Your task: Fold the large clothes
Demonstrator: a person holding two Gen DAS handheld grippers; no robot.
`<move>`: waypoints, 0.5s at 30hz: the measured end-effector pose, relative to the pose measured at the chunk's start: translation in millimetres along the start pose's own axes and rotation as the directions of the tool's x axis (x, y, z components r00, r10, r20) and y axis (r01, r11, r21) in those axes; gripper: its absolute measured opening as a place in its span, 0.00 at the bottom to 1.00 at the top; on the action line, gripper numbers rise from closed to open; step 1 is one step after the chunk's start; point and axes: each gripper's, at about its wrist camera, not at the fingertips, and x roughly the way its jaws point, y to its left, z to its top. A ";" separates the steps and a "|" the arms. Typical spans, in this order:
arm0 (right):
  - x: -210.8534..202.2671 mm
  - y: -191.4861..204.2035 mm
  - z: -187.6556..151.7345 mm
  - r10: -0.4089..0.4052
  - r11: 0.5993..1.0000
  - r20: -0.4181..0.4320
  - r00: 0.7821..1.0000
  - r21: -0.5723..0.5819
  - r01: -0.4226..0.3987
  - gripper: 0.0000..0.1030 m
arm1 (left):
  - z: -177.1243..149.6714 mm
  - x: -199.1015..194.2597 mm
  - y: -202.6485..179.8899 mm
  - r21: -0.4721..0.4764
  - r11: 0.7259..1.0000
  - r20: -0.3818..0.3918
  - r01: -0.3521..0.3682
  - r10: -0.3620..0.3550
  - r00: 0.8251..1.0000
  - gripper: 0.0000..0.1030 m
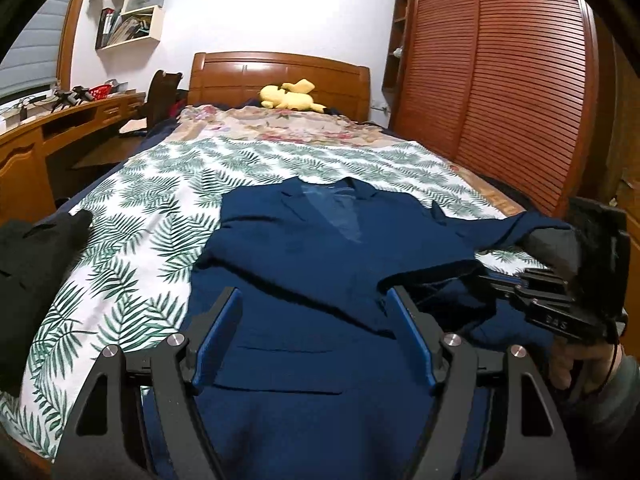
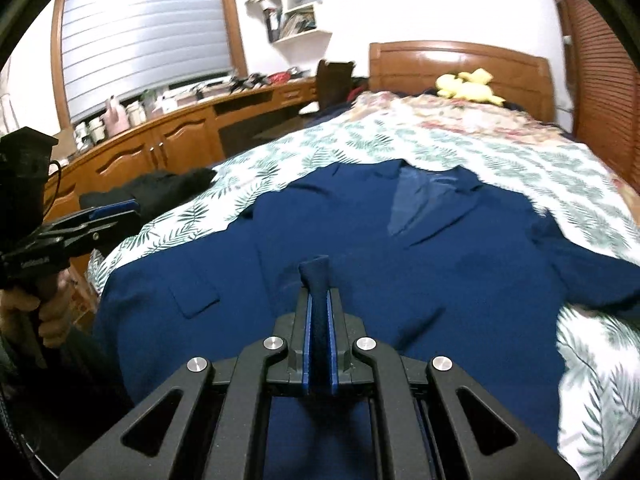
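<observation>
Lying face up on the bed [image 1: 132, 184], collar toward the wooden headboard [image 1: 280, 76], a navy blazer [image 1: 304, 248] is being folded, and the step in hand appears to be the sleeve fold. The right tool [image 2: 319, 280] is clenched on a narrow ridge of the navy cloth, which stands up between its blue pads; in the left wrist view a sleeve [image 1: 516, 232] is seen drawn out toward that tool at the right edge. The left tool [image 1: 314, 300] hangs released above the lower front of the blazer, jaws wide apart and nothing between them. The next move is judged to call for the pinched cloth to be carried across the chest and laid flat — with the free tool available to pin the body so that it is not dragged. The fabric looks matte and fairly stiff, with crisp lapels, a paler lining at the neck and a flapped pocket [image 2: 196, 300]. The sheet beneath is thin cotton printed with green fern leaves. A soft yellow plush toy [image 1: 290, 96] rests by the headboard, and dark clothing [image 1: 32, 256] is bunched at the bed's left edge.
</observation>
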 end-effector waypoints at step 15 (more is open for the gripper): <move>-18.3 19.5 -72.2 -0.141 0.985 -0.124 0.982 0.080 0.151 0.06 | 1.9 -0.9 -43.1 0.066 0.997 0.022 0.031 -0.033 0.999 0.73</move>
